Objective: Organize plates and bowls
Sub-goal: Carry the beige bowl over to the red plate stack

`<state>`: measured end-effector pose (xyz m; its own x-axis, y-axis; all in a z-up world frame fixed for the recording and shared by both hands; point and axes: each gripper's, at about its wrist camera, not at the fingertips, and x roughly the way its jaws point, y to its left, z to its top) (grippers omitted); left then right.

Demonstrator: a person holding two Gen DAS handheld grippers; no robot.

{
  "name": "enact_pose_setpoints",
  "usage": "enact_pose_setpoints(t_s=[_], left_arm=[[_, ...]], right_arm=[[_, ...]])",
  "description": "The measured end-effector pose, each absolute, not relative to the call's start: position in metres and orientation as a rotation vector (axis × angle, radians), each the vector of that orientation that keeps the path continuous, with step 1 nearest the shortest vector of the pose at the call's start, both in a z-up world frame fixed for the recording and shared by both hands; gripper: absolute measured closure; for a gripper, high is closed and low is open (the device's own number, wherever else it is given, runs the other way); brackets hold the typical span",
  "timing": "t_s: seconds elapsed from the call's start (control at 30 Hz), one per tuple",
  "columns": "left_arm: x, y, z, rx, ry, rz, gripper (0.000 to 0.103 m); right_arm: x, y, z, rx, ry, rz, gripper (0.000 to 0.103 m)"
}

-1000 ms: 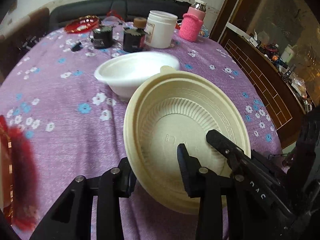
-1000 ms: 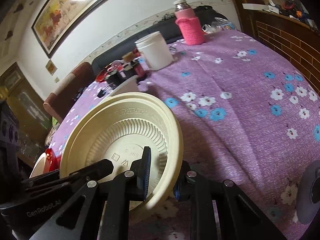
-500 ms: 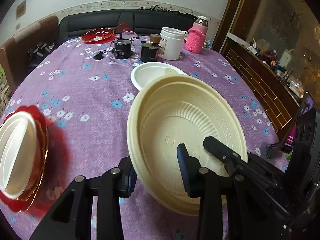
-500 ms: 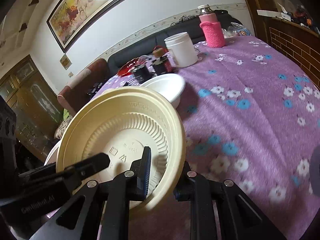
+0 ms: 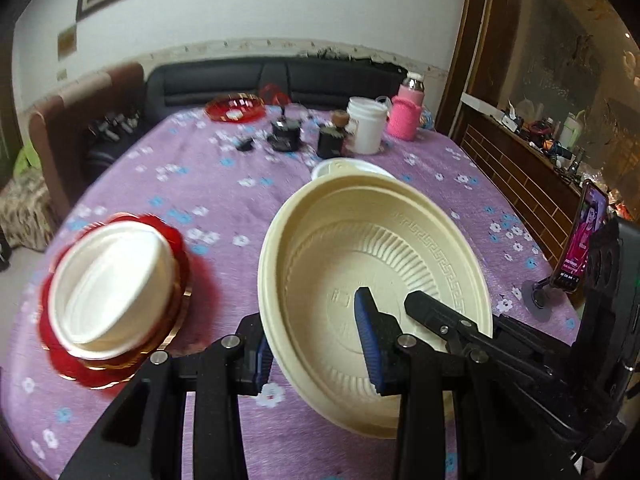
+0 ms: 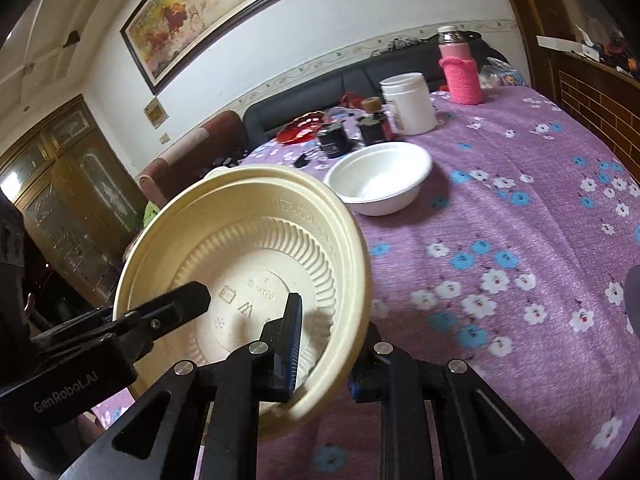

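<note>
A cream ribbed plastic bowl (image 5: 380, 248) hangs tilted above the purple flowered tablecloth, held from both sides. My left gripper (image 5: 316, 350) is shut on its near-left rim, one pad inside and one outside. My right gripper (image 6: 326, 356) is shut on the opposite rim of the same cream bowl (image 6: 256, 248). Each view shows a finger of the other gripper reaching into the bowl. A white foam bowl (image 6: 380, 180) rests on the table beyond. At the left, a white bowl (image 5: 116, 288) sits in a red gold-rimmed plate (image 5: 80, 368).
At the far end stand a white jar (image 5: 366, 130), a pink-sleeved bottle (image 5: 408, 120), two dark jars (image 5: 286, 136) and a red dish (image 5: 234, 106). A phone on a stand (image 5: 580, 248) is at the right edge. A black sofa and a brown chair lie beyond the table.
Both grippers have carried the cream bowl up and back from the white foam bowl. The red plate with its white bowl has come into the left wrist view.
</note>
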<state>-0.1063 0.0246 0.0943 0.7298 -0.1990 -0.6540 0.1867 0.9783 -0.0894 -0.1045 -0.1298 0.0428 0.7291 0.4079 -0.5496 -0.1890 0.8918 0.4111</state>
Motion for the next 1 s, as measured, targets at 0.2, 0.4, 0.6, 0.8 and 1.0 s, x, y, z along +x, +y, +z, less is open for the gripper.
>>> enact_pose_setpoints(t_s=[0.2, 0.4, 0.6, 0.8, 1.0], left_arm=[[-0.128, 0.041, 0.110, 0.001, 0.648, -0.171, 0.067], [-0.138, 0.063, 0.117, -0.013, 0.616, -0.142, 0.067], [-0.144, 0.080, 0.121, -0.027, 0.597, -0.121, 0.067], [-0.146, 0.098, 0.123, -0.052, 0.589, -0.105, 0.067], [-0.144, 0.116, 0.122, -0.080, 0.591, -0.093, 0.067]], right_arm=[[-0.112, -0.107, 0.052, 0.324, 0.670, 0.372, 0.083], [-0.115, -0.087, 0.060, 0.299, 0.665, 0.398, 0.083], [-0.114, -0.067, 0.064, 0.282, 0.662, 0.414, 0.083], [-0.113, -0.049, 0.069, 0.262, 0.662, 0.425, 0.083], [-0.112, -0.032, 0.071, 0.238, 0.668, 0.430, 0.083]])
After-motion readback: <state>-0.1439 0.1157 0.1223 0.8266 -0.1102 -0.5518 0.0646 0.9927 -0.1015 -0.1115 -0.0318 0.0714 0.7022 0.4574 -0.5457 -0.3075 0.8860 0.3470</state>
